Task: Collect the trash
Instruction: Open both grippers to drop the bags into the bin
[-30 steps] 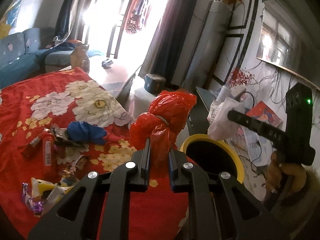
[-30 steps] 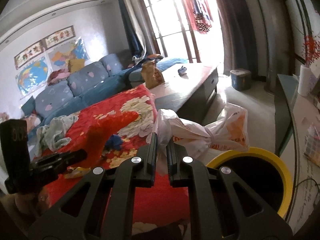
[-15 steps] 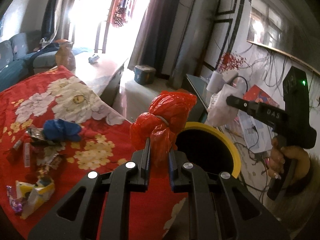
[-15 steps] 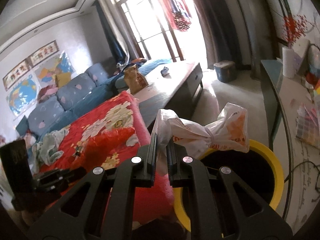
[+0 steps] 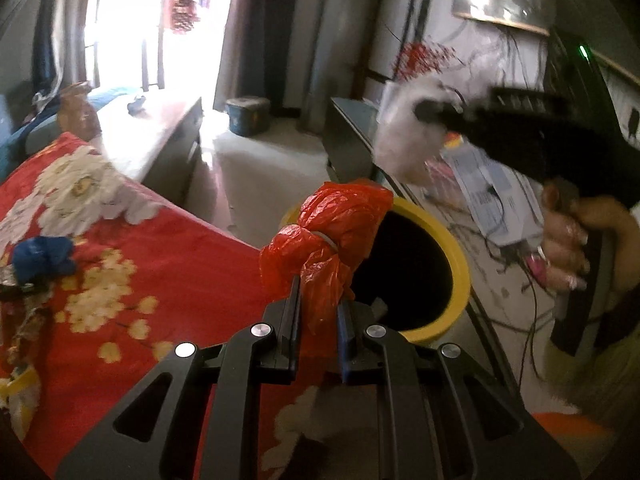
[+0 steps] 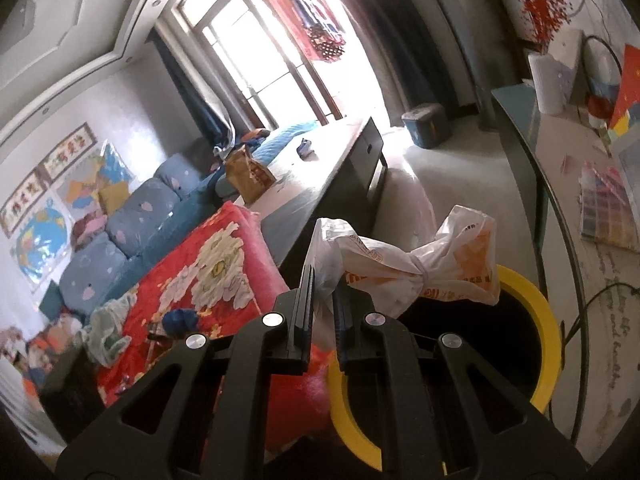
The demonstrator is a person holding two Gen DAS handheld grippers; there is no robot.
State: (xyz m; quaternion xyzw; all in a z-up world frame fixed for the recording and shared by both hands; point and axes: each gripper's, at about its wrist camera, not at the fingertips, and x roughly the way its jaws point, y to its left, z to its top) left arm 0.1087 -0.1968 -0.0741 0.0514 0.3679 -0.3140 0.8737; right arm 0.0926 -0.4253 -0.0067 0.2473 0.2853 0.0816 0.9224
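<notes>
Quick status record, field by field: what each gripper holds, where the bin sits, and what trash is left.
left gripper: shut on red bag
right gripper: shut on white bag
bin: yellow rim, open, beside the red blanket
bags: both held over the bin mouth, not yet dropped
left on blanket: blue scrap, wrappers

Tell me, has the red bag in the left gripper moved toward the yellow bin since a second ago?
Yes. The red bag now overlaps the yellow bin rim; earlier it sat left of it.
</notes>
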